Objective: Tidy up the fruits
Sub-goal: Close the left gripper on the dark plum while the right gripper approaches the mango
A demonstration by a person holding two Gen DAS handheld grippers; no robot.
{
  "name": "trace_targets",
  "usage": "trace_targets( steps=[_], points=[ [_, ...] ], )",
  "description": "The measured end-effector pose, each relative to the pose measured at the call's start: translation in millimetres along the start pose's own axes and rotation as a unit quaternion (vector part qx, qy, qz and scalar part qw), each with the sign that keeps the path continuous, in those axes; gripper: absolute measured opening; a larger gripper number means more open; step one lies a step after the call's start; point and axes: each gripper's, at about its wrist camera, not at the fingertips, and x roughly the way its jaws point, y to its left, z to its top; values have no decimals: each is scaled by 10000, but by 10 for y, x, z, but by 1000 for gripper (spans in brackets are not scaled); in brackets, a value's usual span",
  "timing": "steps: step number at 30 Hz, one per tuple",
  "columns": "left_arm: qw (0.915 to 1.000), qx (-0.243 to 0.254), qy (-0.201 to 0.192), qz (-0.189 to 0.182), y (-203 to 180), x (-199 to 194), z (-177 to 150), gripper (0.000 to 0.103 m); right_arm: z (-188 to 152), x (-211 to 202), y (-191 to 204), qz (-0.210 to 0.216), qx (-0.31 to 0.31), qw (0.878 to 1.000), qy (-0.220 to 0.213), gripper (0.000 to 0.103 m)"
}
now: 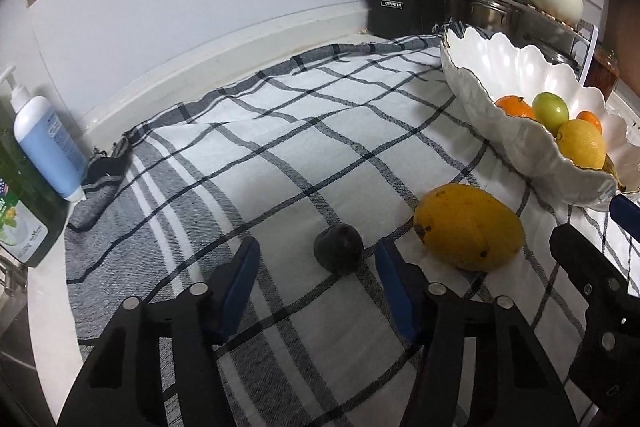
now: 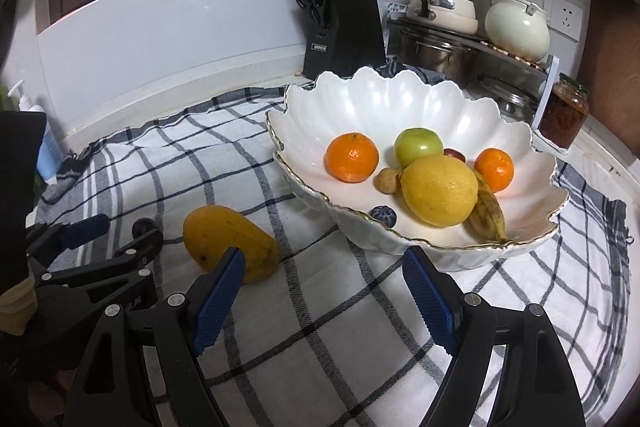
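Note:
A small dark plum (image 1: 338,253) lies on the checked cloth (image 1: 280,147), between the tips of my left gripper (image 1: 317,247). The blue pads stand apart from the plum on both sides, so the gripper is open. To its right lies a yellow mango (image 1: 468,227) (image 2: 228,239). My right gripper (image 2: 324,259) is open over bare cloth in front of the white scalloped bowl (image 2: 360,83) (image 1: 480,87), its left finger close beside the mango. The bowl holds two tangerines (image 2: 352,157), a green apple (image 2: 416,145), a lemon (image 2: 438,189), a banana (image 2: 488,215) and several small fruits.
A black knife block (image 2: 340,27) stands behind the bowl against the wall. Pots and a kettle (image 2: 516,27) sit on a rack at the back right, with a jar (image 2: 564,113) beside it. Soap bottles (image 1: 44,143) stand at the cloth's left edge.

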Motion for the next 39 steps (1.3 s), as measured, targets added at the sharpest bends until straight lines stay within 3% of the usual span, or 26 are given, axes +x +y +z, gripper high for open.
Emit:
trace_targets(
  steps=[4,11,28,39],
  points=[
    [10000,23,47,-37,-20,62,23,51,-4,33,-6,19,30,10000,47,81],
    [9996,-34,159,-228,-36,139,22,27,-13,51,4,-10,14,10000,68,81],
    [9995,-315,-94,-20,252,-153,-20,26,22,43,168,402,24,9991,110,82],
    [9977,-661,-114,98,551,-145,-41,26,83,295,446,747,-124,9965,364,82]
  ],
)
